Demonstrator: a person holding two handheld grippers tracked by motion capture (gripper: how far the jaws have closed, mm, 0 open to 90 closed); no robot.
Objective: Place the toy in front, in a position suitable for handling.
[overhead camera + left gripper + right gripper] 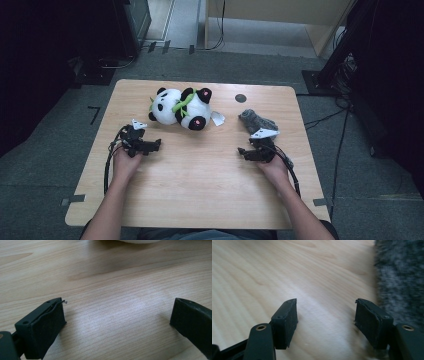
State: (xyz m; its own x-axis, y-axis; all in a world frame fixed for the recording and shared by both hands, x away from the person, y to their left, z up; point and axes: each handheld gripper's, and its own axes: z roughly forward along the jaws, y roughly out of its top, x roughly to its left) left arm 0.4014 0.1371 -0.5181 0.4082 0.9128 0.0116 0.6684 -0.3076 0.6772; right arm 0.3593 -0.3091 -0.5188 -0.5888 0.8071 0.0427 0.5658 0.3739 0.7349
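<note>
The grey furry cloth is lying on the table, just beyond the right gripper, whose jaws are standing apart on nothing. The left gripper is resting near the panda plush, jaws gaping wide, empty.

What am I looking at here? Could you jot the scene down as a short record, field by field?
Surface: wooden table
Toy: plush panda lying on its side near the far edge
Other item: grey fuzzy cloth, just beyond the right gripper
Left gripper: jaws open, nothing between them, low over bare wood
Right gripper: jaws open, nothing between them, grey cloth beside one jaw
Held by: a person's hands
</note>
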